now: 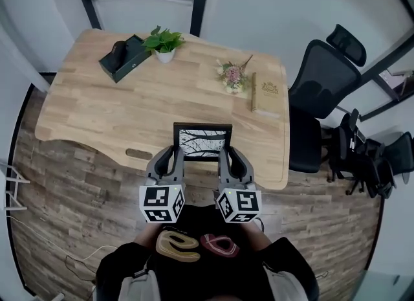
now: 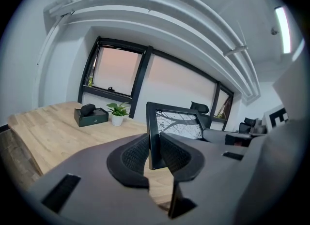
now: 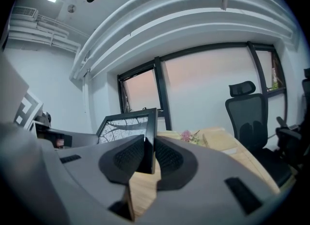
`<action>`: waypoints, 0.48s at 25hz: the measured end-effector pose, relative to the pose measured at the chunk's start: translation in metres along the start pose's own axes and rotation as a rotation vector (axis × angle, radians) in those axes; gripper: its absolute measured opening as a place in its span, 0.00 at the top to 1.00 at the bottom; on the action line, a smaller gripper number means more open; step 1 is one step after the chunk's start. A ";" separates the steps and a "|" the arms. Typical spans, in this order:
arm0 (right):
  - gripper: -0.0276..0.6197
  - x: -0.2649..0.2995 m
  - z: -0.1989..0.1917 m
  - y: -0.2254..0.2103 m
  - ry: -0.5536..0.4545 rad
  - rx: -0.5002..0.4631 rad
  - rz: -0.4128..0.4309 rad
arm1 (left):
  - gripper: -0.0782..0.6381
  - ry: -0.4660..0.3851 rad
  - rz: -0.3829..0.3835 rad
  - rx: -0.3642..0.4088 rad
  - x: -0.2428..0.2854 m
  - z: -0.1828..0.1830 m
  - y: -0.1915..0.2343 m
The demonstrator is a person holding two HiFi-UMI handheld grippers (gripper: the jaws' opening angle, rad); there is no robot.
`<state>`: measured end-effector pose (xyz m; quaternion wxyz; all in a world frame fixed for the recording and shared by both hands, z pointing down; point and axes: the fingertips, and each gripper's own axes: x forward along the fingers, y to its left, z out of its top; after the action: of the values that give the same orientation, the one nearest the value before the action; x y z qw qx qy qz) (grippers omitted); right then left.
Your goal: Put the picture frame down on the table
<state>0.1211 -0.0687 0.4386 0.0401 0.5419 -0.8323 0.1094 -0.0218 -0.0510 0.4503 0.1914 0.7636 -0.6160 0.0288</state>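
Observation:
A black picture frame with a tree-branch print hangs above the near edge of the wooden table, held between both grippers. My left gripper is shut on the frame's left side bar. On the opposite side bar, my right gripper is shut too. In the left gripper view the frame stands upright between the jaws. In the right gripper view its print faces left.
On the table stand a dark box, a small potted plant, a dried flower bunch and a tan book. A black office chair sits at the right edge. Wooden floor lies below.

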 end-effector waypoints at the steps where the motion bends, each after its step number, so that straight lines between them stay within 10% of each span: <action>1: 0.83 0.008 0.002 0.003 0.000 0.000 -0.004 | 0.78 0.002 -0.004 0.000 0.005 0.004 0.007; 12: 0.83 0.076 0.007 0.027 -0.002 0.006 -0.093 | 0.78 0.024 -0.086 0.010 0.054 0.030 0.066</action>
<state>0.0658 -0.1280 0.4418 0.0427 0.5803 -0.8059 0.1092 -0.0775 -0.1224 0.4547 0.1959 0.7899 -0.5802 0.0326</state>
